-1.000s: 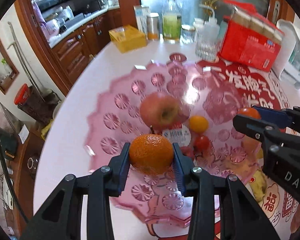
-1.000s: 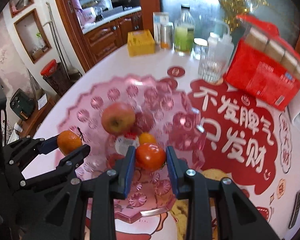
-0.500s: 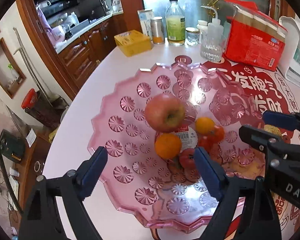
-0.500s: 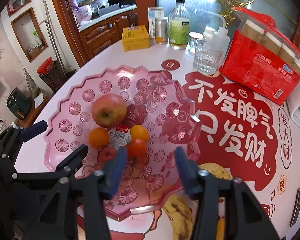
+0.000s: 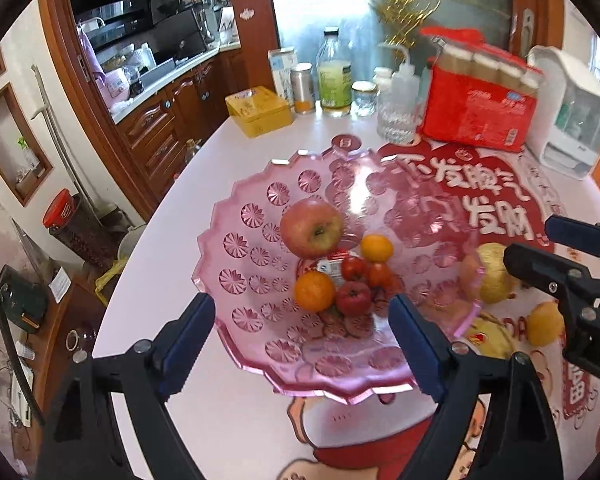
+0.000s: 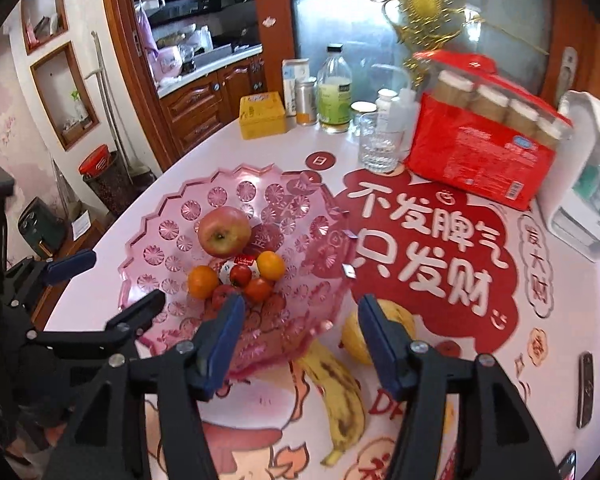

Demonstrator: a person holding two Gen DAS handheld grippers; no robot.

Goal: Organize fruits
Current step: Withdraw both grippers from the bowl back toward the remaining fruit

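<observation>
With both the left gripper (image 5: pixel 302 340) and the right gripper (image 6: pixel 300 334) empty, jaws apart, we should next reach right of the pink bowl (image 6: pixel 162 216) for the banana (image 6: pixel 336 388) on the bench, gripping gently at mid-length.

The white counter (image 6: pixel 228 152) carried a pink bowl (image 6: pixel 160 232), banana (image 6: pixel 342 396), pear (image 6: pixel 360 336), glass (image 6: pixel 378 146), red pack (image 6: pixel 480 160), yellow tin (image 6: pixel 262 116), bottle (image 6: pixel 334 92) and a red decal (image 6: pixel 420 248).
</observation>
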